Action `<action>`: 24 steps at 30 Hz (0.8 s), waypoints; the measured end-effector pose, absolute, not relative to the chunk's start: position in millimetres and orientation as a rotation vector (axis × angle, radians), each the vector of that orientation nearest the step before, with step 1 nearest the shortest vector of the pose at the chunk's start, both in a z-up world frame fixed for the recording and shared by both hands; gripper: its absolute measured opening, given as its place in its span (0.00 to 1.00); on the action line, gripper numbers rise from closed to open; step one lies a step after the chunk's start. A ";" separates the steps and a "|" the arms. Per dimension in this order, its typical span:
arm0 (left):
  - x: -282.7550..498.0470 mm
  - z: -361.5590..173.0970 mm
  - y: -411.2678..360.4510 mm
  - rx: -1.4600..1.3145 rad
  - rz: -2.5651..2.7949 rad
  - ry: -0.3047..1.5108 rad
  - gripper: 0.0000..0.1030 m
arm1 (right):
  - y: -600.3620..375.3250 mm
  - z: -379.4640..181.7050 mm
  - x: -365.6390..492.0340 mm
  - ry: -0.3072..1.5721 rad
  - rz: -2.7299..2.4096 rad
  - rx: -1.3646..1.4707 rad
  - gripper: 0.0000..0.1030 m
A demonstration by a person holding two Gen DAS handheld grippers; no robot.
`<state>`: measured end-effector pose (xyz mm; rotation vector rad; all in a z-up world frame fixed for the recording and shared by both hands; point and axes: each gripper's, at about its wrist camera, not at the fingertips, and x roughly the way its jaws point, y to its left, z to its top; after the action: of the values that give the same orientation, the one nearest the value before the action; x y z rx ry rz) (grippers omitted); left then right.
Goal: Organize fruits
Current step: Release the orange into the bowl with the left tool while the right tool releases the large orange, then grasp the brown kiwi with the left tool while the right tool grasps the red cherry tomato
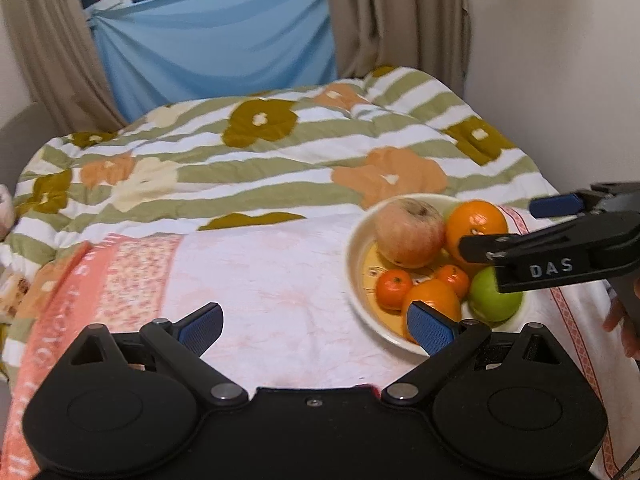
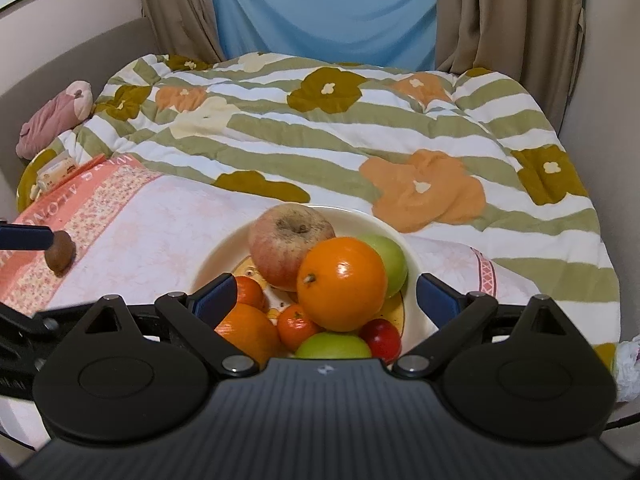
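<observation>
A cream bowl (image 1: 356,276) on a pink towel (image 1: 256,280) holds a reddish apple (image 1: 410,232), large oranges (image 1: 476,224), small mandarins (image 1: 394,288) and a green apple (image 1: 492,300). My left gripper (image 1: 316,330) is open and empty above the towel, left of the bowl. My right gripper (image 2: 326,300) is open and empty right above the bowl (image 2: 224,248), around a large orange (image 2: 342,284) without touching it. The right wrist view also shows the reddish apple (image 2: 286,242), two green apples (image 2: 390,256), mandarins (image 2: 296,326) and a small red fruit (image 2: 382,338). A brown fruit (image 2: 60,256) lies on the towel at the left.
The towel lies on a bed with a striped flower quilt (image 2: 360,120). A pink stuffed toy (image 2: 56,120) and a small packet (image 2: 56,172) lie at the bed's left edge. Curtains (image 2: 320,4) hang behind; a wall (image 1: 560,60) stands at the right.
</observation>
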<state>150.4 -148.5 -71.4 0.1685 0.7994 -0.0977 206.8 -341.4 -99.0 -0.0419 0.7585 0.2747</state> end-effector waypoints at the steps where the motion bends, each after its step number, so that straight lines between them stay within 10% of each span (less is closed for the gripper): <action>1: 147.1 -66.7 -142.3 0.163 -0.088 0.791 0.98 | -338.9 -95.5 204.1 0.756 0.272 -0.038 1.00; 24: 98.3 -41.0 27.3 0.165 -0.095 0.728 1.00 | -231.9 -52.1 115.3 0.744 0.050 0.034 1.00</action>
<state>98.3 27.3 -41.0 0.1646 0.7285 -0.0950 115.3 -231.9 -52.1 0.0343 0.7445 0.0505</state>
